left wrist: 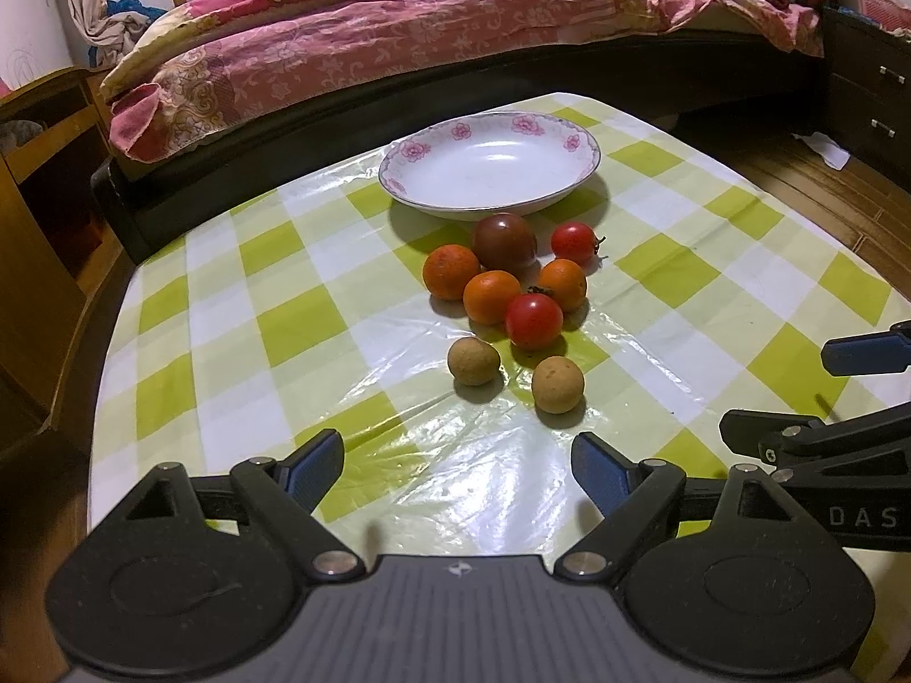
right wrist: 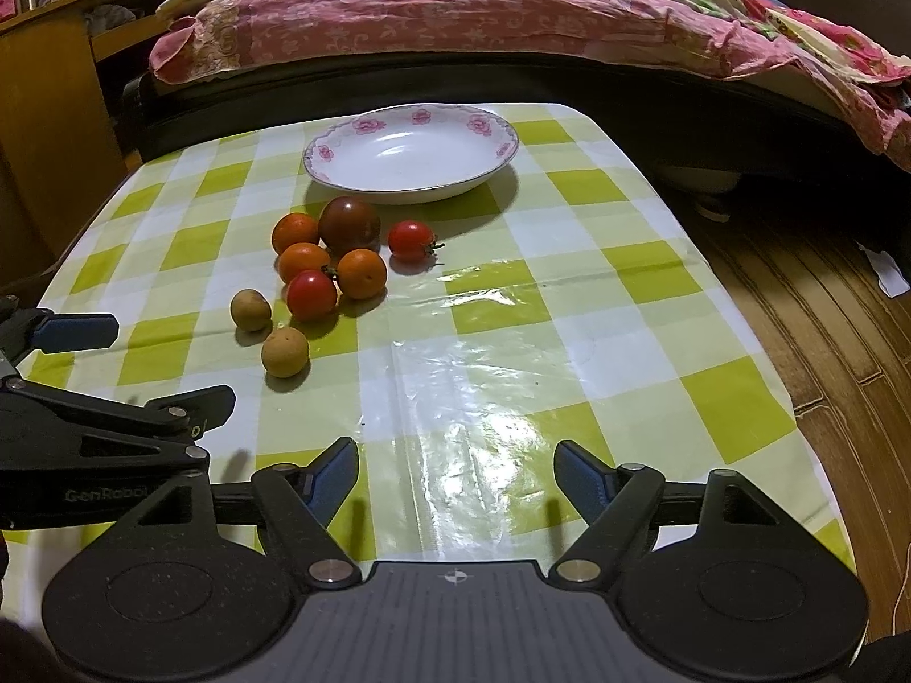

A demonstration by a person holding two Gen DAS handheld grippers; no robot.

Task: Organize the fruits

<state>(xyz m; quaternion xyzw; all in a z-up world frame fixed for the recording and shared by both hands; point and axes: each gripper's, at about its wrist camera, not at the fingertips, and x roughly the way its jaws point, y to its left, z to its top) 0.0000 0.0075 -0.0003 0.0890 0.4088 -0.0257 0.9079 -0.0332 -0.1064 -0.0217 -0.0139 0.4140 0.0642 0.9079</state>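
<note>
A white plate with pink flowers [left wrist: 569,142] [right wrist: 501,136] stands empty at the far side of the table. In front of it lies a cluster of fruit: a dark tomato [left wrist: 504,240] [right wrist: 348,223], two red tomatoes [left wrist: 534,320] [left wrist: 574,242] [right wrist: 311,295] [right wrist: 410,238], three oranges [left wrist: 491,297] [right wrist: 361,273] and two brown longans [left wrist: 472,361] [left wrist: 558,384] [right wrist: 250,310] [right wrist: 284,351]. My left gripper [left wrist: 458,464] is open and empty, near the longans. My right gripper [right wrist: 455,469] is open and empty, to the right of the fruit.
The table wears a green and white checked plastic cloth [left wrist: 284,262] [right wrist: 598,296]. A bed with a pink floral quilt [left wrist: 398,28] [right wrist: 455,17] runs along the far edge. A wooden cabinet [left wrist: 40,182] stands at the left, and wooden floor [right wrist: 825,296] lies at the right.
</note>
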